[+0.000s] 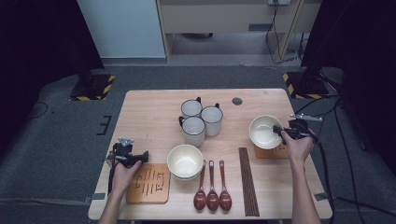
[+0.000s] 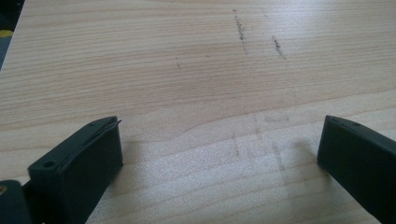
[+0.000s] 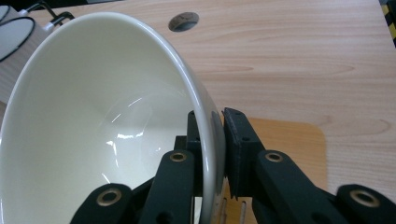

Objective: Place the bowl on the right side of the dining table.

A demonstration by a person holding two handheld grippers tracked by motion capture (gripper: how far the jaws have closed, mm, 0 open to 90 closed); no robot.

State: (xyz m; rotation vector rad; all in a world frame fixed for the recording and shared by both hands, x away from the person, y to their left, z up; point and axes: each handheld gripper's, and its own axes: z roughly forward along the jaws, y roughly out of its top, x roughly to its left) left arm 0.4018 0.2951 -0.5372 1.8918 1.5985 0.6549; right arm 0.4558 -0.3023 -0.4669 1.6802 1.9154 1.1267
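**Right gripper view: bowl held by its rim over a coaster**

Right gripper view. My right gripper (image 3: pixel 212 140) is clamped on the wall of a cream bowl (image 3: pixel 93 121), one jaw inside the rim and one outside. The bowl is tilted, its mouth facing left in this view. A tan coaster (image 3: pixel 289 140) lies on the table (image 3: pixel 289 56) just beyond the jaws.

High view. The right hand (image 1: pixel 298 145) reaches in from the bottom edge, forearm running up the right side of the table, with the right gripper pointing left toward the bowl's rim. The bowl sits over the coaster at the table's right side. The left gripper (image 1: pixel 140 156) rests near the left edge, beside a slotted wooden trivet (image 1: pixel 148 183). Between the hands lie a second bowl (image 1: pixel 185 161), three mugs (image 1: pixel 201 116), three brown spoons (image 1: pixel 212 186) and dark chopsticks (image 1: pixel 248 182), their long axes running front to back.

Left gripper view. My left gripper's jaws stand wide apart over bare wood, holding nothing.
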